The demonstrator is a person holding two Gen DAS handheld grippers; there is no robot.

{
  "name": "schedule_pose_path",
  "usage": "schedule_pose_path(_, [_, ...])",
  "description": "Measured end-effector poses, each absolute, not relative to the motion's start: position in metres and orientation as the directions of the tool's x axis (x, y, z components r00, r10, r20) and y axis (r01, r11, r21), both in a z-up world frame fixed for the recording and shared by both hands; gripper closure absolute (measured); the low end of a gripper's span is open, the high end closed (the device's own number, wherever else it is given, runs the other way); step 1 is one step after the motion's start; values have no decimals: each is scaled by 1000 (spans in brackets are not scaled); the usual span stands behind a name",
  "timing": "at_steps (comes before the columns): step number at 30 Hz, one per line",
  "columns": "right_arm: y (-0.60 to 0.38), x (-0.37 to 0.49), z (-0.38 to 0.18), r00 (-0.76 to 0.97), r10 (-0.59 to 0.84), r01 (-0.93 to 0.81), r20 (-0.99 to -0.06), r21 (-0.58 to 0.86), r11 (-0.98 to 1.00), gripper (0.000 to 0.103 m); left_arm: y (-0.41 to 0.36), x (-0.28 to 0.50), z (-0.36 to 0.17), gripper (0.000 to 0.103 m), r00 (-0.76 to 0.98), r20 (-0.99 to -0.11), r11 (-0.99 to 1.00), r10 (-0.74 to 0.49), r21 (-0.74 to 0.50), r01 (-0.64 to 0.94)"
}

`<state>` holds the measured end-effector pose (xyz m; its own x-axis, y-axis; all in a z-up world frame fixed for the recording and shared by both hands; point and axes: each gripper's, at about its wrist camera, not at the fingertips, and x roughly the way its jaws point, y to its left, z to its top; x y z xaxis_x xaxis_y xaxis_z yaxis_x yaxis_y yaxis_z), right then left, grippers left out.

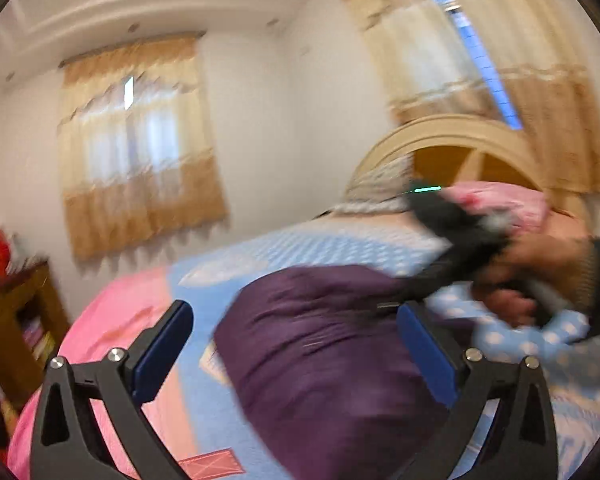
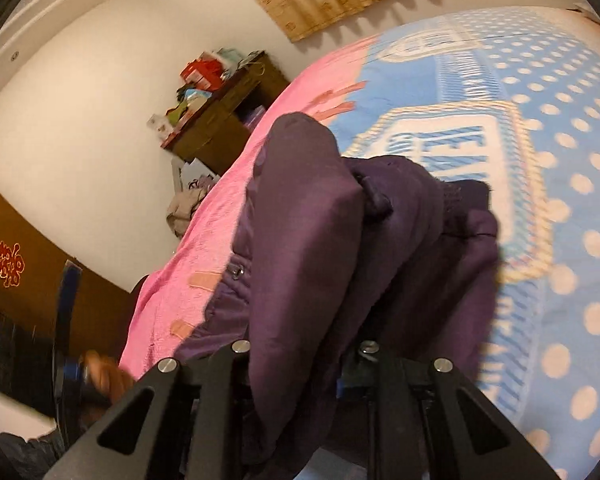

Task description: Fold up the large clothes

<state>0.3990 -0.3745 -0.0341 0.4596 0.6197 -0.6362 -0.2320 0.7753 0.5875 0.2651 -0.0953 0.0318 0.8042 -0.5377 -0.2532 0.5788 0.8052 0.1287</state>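
A large dark purple garment (image 1: 324,364) lies bunched on the bed, over the blue dotted and pink blanket (image 1: 320,244). My left gripper (image 1: 296,356) is open, its blue pads wide apart, just above the garment's near part and holding nothing. In the left wrist view my right gripper (image 1: 432,284) comes in from the right, held by a hand, pinching the garment's far edge. In the right wrist view the right gripper (image 2: 300,364) is shut on a thick fold of the purple garment (image 2: 340,240), which hides its fingertips.
The bed's arched wooden headboard (image 1: 460,144) and a pink pillow (image 1: 504,200) are at the back right. A dark wooden side table (image 2: 224,120) piled with clutter stands by the wall beside the bed. Curtained windows (image 1: 136,140) are behind.
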Motion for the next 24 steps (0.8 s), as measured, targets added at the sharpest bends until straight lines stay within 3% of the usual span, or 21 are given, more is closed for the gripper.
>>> schedule_pose_path(4, [-398, 393, -49, 486, 605, -196, -631, 596, 779, 84, -127, 323, 21, 0, 741, -388, 797, -548, 25, 603])
schedule_pose_path(8, [-415, 383, -71, 522, 576, -177, -629, 580, 795, 79, -186, 350, -29, 3, 676, -575, 773, -461, 113, 624])
schedule_pose_path(9, [-420, 381, -80, 529, 544, -152, -651, 558, 816, 73, -193, 353, -41, 5, 638, -602, 760, -481, 76, 645])
schedule_pose_path(10, [-425, 381, -89, 533, 534, -124, -656, 564, 817, 62, -195, 355, -48, 5, 633, -616, 768, -469, 70, 637])
schedule_pose_path(12, [-441, 376, -100, 559, 532, -54, -636, 612, 789, 52, -200, 353, -54, 2, 663, -606, 792, -440, 85, 604])
schedule_pose_path(16, [-442, 349, -62, 674, 324, 103, -664, 518, 849, 51, -196, 355, -58, 0, 671, -606, 810, -427, 73, 582])
schedule_pose_path(19, [-428, 321, -7, 813, 208, 146, -544, 535, 832, 49, -190, 355, -62, 0, 691, -593, 832, -414, 60, 551])
schedule_pose_path(23, [-390, 324, 26, 881, 363, -64, -302, 685, 726, 44, -189, 355, -61, 0, 708, -585, 842, -396, 77, 534])
schedule_pose_path(24, [-383, 331, 22, 875, 380, -70, -299, 699, 712, 43, -187, 355, -61, 0, 708, -585, 843, -397, 72, 533])
